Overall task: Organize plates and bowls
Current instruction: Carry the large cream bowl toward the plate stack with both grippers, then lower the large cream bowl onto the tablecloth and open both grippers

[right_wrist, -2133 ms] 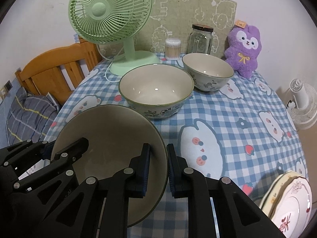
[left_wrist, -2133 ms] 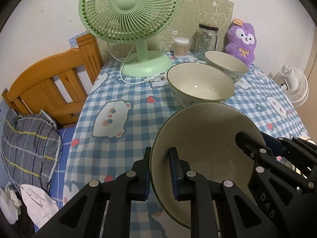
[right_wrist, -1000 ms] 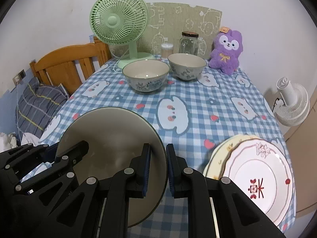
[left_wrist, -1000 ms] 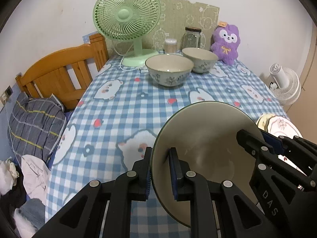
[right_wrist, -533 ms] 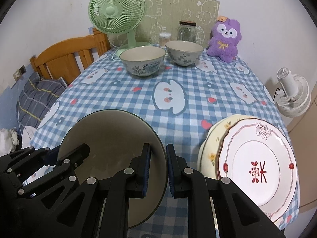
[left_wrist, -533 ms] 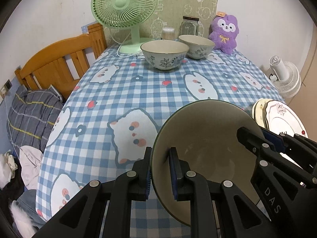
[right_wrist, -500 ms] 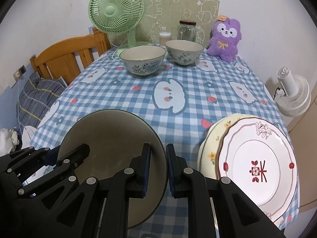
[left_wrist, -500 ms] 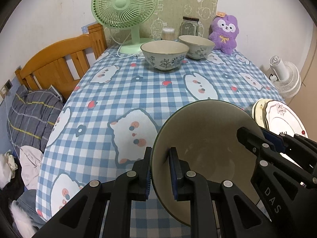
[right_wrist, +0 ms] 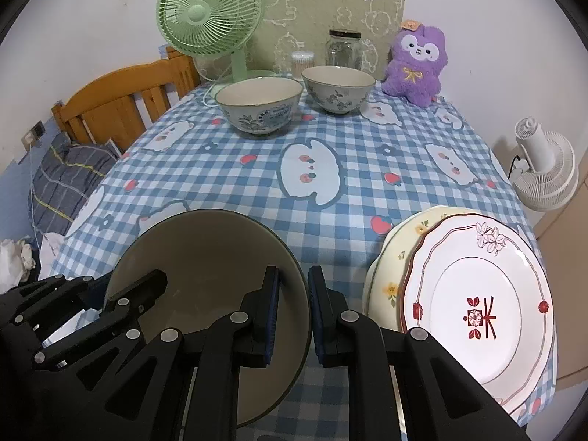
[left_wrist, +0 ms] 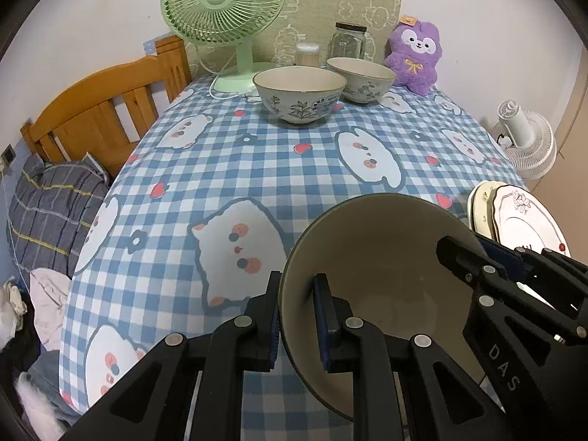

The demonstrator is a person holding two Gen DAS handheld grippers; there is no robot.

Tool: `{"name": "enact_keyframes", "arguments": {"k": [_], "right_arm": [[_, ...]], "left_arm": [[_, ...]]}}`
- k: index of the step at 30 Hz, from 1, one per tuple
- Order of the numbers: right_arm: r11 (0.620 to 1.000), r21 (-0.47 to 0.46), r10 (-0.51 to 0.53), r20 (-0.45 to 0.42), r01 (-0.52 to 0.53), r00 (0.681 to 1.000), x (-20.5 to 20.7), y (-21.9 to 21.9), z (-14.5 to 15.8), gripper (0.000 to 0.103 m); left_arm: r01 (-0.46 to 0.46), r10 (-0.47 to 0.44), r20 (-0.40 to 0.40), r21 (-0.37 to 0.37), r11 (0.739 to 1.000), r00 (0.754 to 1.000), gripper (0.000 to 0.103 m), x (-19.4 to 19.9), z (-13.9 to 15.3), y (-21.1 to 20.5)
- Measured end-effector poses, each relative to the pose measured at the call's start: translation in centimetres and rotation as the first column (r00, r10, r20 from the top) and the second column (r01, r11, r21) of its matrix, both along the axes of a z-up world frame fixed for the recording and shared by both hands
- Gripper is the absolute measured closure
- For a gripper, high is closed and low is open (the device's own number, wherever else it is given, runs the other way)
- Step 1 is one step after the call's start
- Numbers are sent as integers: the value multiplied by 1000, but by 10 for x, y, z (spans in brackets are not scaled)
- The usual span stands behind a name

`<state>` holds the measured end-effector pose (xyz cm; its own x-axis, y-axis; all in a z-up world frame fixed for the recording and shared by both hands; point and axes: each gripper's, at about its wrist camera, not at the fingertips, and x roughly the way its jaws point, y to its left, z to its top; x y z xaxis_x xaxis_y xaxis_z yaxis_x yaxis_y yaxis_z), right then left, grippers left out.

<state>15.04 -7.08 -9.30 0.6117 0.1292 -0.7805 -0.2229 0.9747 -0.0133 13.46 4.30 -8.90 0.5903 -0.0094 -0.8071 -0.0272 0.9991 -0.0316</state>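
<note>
The left gripper (left_wrist: pixel 297 316) and right gripper (right_wrist: pixel 294 308) each pinch opposite rims of a large beige ceramic bowl (left_wrist: pixel 378 257). It hangs over the near edge of the blue checked tablecloth (right_wrist: pixel 330 154), beside two stacked plates (right_wrist: pixel 477 294).

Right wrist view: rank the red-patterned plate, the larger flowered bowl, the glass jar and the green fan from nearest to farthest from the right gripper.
1. Red-patterned plate: just right of the right gripper, at the near table edge.
2. Larger flowered bowl: far half of the table, left of centre.
3. Glass jar and green fan: both at the back wall, too close to call.
</note>
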Motion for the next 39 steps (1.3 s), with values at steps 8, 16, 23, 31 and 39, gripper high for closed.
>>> {"name": "enact_keyframes", "arguments": {"k": [8,16,23,31,39], "right_arm": [[1000,8,-11,-3,11,1000,9,-2,-1,83],[1000,-7,-14,15,14,1000,4,2,2,82],[999,-20,-38,91,40,995,-8,2,22,56],[996,69,-69,83,63,994,-16,-5,49,39],[995,78,-76,163,64,984,-36,-8,86,31]], "left_arm": [[4,-4,12,4,1000,1000,88,6,0,0],[-12,12,15,0,1000,1000,64,4,4,3],[-26,26,45,-9,1000,999,54,-5,17,13],[-55,54,139,0,999,989,33,-20,49,28],[-83,82,229,-2,997,970,17,-38,82,37]]}}
